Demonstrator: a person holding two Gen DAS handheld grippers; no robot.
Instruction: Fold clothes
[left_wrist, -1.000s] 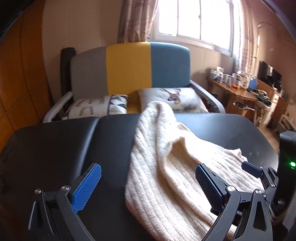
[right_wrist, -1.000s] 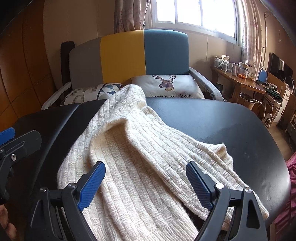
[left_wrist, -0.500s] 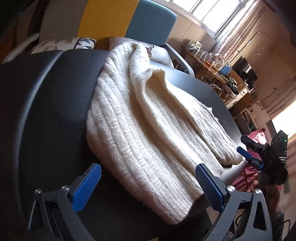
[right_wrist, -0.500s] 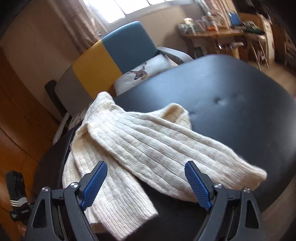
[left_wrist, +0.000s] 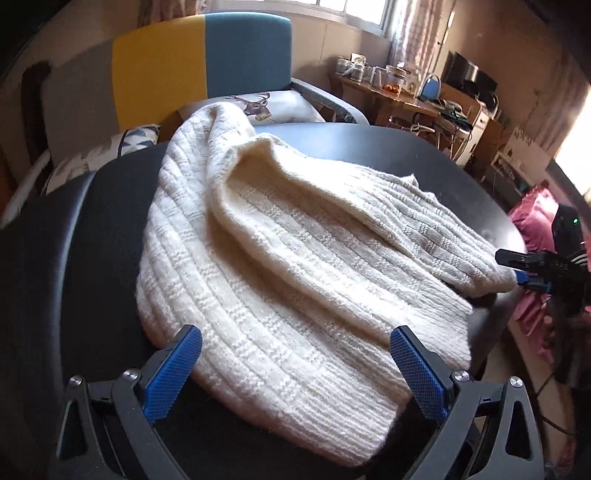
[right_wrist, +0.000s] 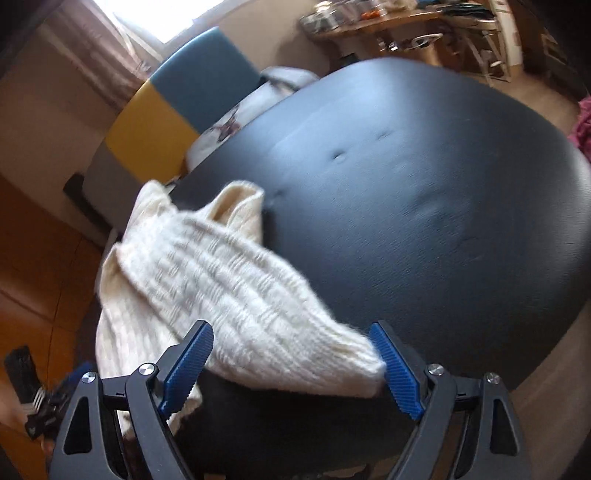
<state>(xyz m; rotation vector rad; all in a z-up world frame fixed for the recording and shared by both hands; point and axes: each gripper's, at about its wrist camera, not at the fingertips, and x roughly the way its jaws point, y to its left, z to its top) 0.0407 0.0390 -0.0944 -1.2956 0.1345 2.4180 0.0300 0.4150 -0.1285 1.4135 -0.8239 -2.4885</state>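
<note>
- The left gripper (left_wrist: 295, 365) stood with its blue pads spread wide, empty, framing the near hem of the cream knit sweater (left_wrist: 280, 258).
- The right gripper (right_wrist: 293, 362) was likewise spread apart, a sleeve end lying between its pads, unclamped.
- The sweater lay rumpled on the black padded table (right_wrist: 424, 192), near its edge.
- Behind stood a grey, yellow and blue sofa (left_wrist: 184, 70).

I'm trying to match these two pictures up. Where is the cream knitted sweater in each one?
Left wrist view: the sweater fills the centre, on the black table.
Right wrist view: the sweater lies lower left.
Shared landmark: the yellow-and-blue chair behind the table.
</note>
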